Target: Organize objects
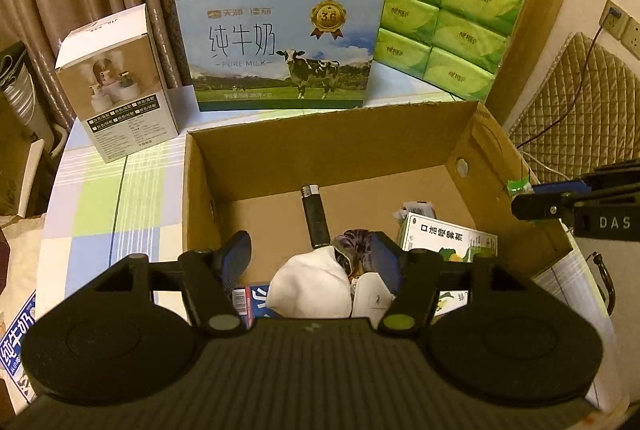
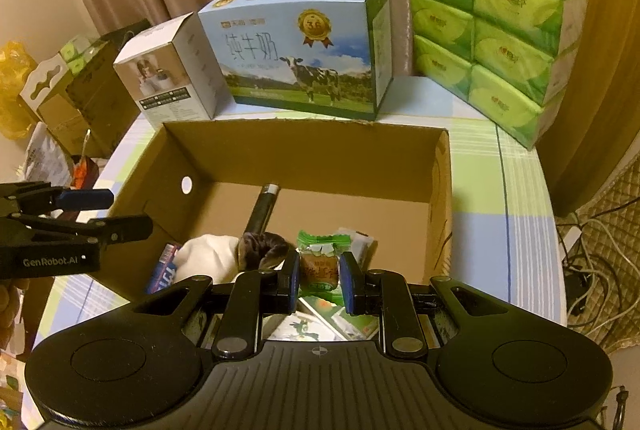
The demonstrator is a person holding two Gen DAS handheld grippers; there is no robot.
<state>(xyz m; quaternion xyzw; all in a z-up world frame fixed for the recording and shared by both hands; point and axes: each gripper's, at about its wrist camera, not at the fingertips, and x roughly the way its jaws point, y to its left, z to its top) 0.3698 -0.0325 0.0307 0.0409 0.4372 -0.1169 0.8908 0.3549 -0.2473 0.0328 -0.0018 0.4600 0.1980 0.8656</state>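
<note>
An open cardboard box (image 1: pixel 328 146) (image 2: pixel 304 154) stands on the checked table. Inside it lie a black tube (image 1: pixel 316 218) (image 2: pixel 262 208), a white cloth (image 1: pixel 312 286) (image 2: pixel 208 256), a dark scrunchie (image 1: pixel 354 242) (image 2: pixel 260 250), a blue packet (image 1: pixel 252 300) (image 2: pixel 164 272) and a green-and-white carton (image 1: pixel 444 238). My left gripper (image 1: pixel 310 254) (image 2: pixel 130 210) hangs open over the box's near left part, above the cloth. My right gripper (image 2: pixel 319 274) (image 1: pixel 532 196) is shut on a green snack packet (image 2: pixel 320 250) over the box's near right side.
Behind the box stand a white product box (image 1: pixel 116 86) (image 2: pixel 172 74), a blue milk case (image 1: pixel 280 42) (image 2: pixel 304 46) and a green tissue pack (image 1: pixel 444 22) (image 2: pixel 492 42). Curtains hang at the back. A quilted chair (image 1: pixel 576 110) and cables (image 2: pixel 592 270) are on the right.
</note>
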